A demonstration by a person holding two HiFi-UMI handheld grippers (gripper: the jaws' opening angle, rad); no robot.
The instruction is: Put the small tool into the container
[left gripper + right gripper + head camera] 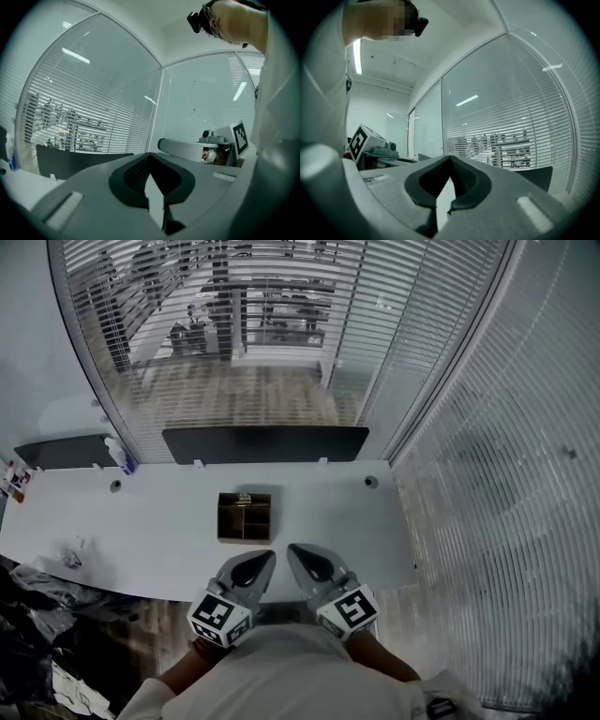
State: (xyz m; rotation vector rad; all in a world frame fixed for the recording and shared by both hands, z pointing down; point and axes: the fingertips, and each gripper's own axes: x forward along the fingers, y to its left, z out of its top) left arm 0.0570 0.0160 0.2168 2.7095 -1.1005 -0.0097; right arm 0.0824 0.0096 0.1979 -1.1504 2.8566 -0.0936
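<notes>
- Left gripper point(265, 561) point(150, 157) — jaws pressed together at the tips, nothing between them.
- Right gripper point(294, 552) point(450, 160) — same, tips closed, empty.
- I hold both at the near edge of the table point(169, 521), close to my body, side by side, tips angled toward each other and pointing far.
- Container point(244, 517) — brown box with inner compartments, mid-table, just beyond my tips and a little left of the gap between them, not touching either.
- Small pale piece point(244, 497) sits at the container's far rim; too small to tell whether it's the tool.
- Neither gripper holds any tool.
- Crumpled clear item point(73, 555) lies on the left of the table, well apart from both grippers.
</notes>
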